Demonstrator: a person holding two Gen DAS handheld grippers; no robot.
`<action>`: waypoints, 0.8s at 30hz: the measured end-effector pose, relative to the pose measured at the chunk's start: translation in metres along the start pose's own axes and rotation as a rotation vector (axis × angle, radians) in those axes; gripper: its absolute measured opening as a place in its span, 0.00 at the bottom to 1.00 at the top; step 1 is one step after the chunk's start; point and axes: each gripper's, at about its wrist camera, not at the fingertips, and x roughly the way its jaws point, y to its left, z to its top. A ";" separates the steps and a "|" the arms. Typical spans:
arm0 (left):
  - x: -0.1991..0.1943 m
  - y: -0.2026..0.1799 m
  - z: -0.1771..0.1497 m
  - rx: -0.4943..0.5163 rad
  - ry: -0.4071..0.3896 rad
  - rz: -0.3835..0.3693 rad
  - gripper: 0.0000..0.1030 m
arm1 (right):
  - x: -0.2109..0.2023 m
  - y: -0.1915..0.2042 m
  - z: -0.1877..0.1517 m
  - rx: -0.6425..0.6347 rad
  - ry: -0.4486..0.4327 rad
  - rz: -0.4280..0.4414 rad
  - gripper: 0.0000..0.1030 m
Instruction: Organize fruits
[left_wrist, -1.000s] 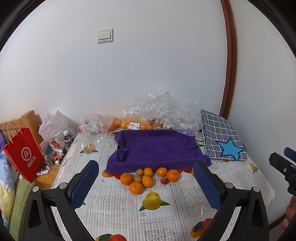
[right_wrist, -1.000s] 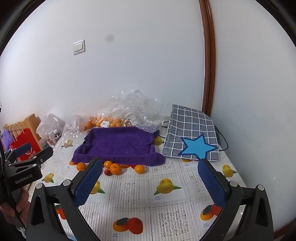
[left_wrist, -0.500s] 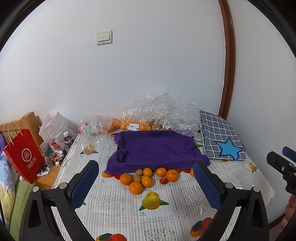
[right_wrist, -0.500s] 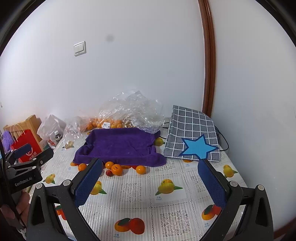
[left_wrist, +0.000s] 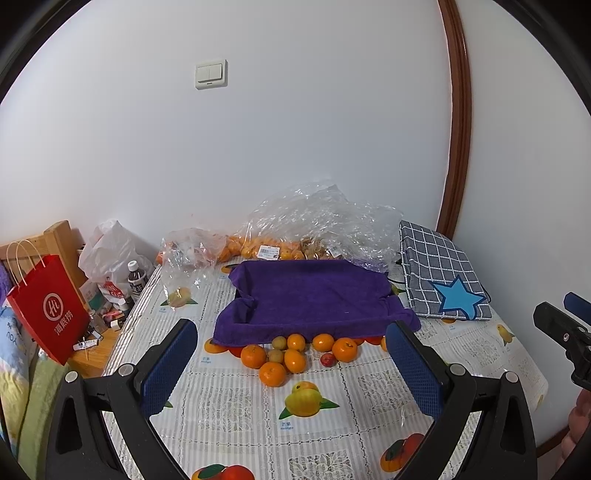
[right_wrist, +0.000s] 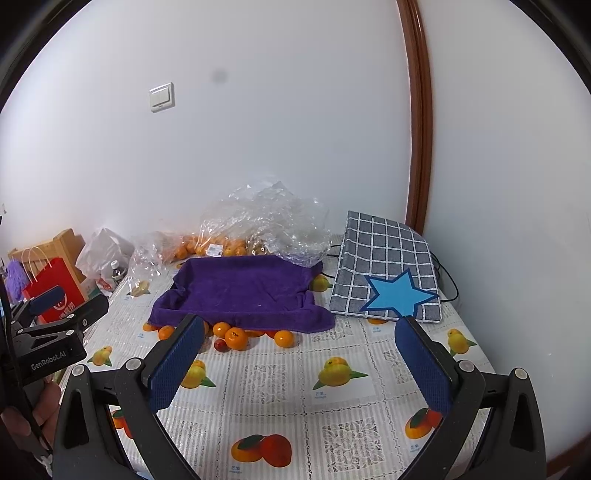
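Hovering above the near part of the tabletop (left_wrist: 236, 406), the left hand-held gripper (left_wrist: 291, 363) had its blue pads wide apart and empty, and the right hand-held gripper (right_wrist: 301, 363) was spread the same way with nothing between its pads. The fruits (left_wrist: 291, 350) lay in a loose cluster at centre frame, on the patterned cloth just before the front edge of the purple towel (left_wrist: 314, 295), some touching one another. They looked small, round and light, firm-skinned but likely to bruise or roll if nudged, so a gentle pinch across the widest part of one on the cluster's near rim seemed the safest hold. The small red fruit (left_wrist: 327, 359) would probably need a narrower closing. Open room lay in the lower half of both views; the towel's raised folds crowded the far side, plastic bags (left_wrist: 317, 221) sat beyond it, a checked cloth (left_wrist: 439, 273) lay at right, and the tabletop dropped off at left beside a red bag (left_wrist: 48, 310).
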 end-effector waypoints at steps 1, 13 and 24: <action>0.000 0.000 -0.001 0.000 0.000 0.000 1.00 | 0.000 0.000 0.000 0.000 0.000 0.001 0.99; 0.000 0.002 -0.002 -0.004 0.001 -0.001 1.00 | 0.002 0.002 -0.002 0.001 -0.001 0.004 0.99; 0.001 0.001 -0.002 -0.003 0.000 0.000 1.00 | 0.002 0.001 -0.004 0.000 0.001 -0.005 0.99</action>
